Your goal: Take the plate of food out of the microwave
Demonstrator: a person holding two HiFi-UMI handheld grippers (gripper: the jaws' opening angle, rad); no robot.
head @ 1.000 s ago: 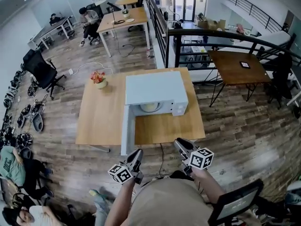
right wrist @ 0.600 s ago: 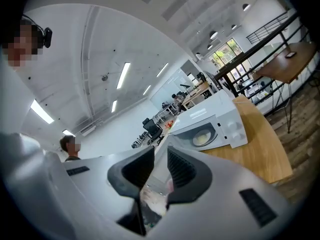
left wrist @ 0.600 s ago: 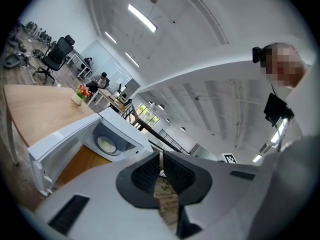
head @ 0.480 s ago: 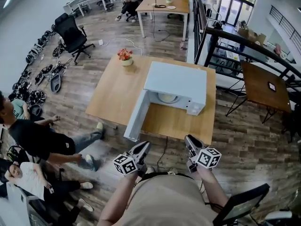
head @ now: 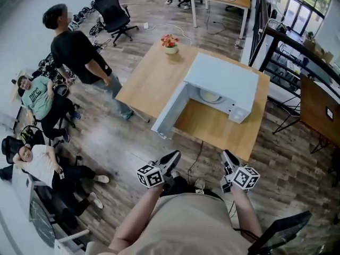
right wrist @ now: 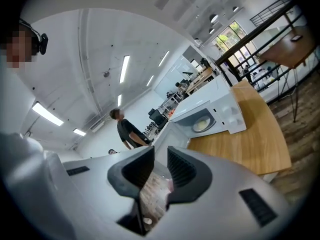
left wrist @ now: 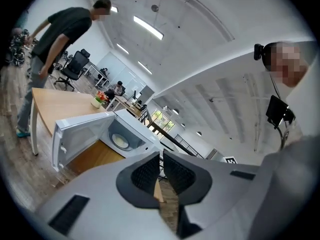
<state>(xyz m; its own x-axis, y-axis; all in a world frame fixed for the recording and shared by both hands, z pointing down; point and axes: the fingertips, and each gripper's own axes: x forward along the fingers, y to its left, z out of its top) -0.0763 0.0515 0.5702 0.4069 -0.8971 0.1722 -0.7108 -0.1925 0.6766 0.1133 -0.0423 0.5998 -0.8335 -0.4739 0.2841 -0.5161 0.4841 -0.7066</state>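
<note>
Ahead at 12 o'clock, plate of food (head: 211, 95) waits in microwave (head: 220, 78); left gripper (head: 173, 155) shut, right gripper (head: 228, 155) barely ajar, both empty, should open wide

Plate w/ food (head: 211, 95) in open microwave (head: 220, 78)

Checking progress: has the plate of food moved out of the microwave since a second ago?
No. The plate of food still lies inside the microwave cavity, beside its open door.
</note>
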